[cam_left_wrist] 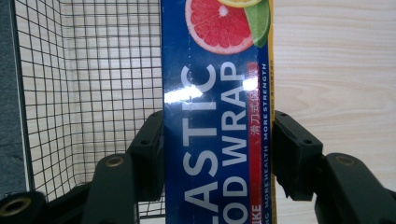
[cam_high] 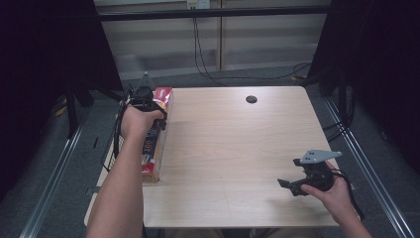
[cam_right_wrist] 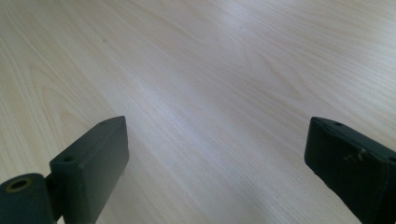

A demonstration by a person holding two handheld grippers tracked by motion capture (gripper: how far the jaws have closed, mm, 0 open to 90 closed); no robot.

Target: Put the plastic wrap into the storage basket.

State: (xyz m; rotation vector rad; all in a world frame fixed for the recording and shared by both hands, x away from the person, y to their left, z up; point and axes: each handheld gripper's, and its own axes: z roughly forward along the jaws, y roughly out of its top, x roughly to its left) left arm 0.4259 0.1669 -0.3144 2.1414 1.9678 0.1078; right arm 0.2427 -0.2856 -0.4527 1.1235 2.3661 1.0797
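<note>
At the table's [cam_high: 233,148] left edge, left gripper [cam_high: 143,101] clamped on the wrap box [cam_left_wrist: 217,116], pads pressing both long sides (blue carton, grapefruit picture). Box lying lengthwise along that edge, beside a wire basket [cam_left_wrist: 88,93]. Near the right front corner, right gripper [cam_high: 297,184] held just above bare wood, jaws wide apart, holding nothing.

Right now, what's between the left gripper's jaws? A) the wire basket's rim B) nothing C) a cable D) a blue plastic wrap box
D: in the left gripper view the left gripper has both jaws pressed against the sides of the blue plastic wrap box; the wire basket sits beside it, ungripped.
</note>
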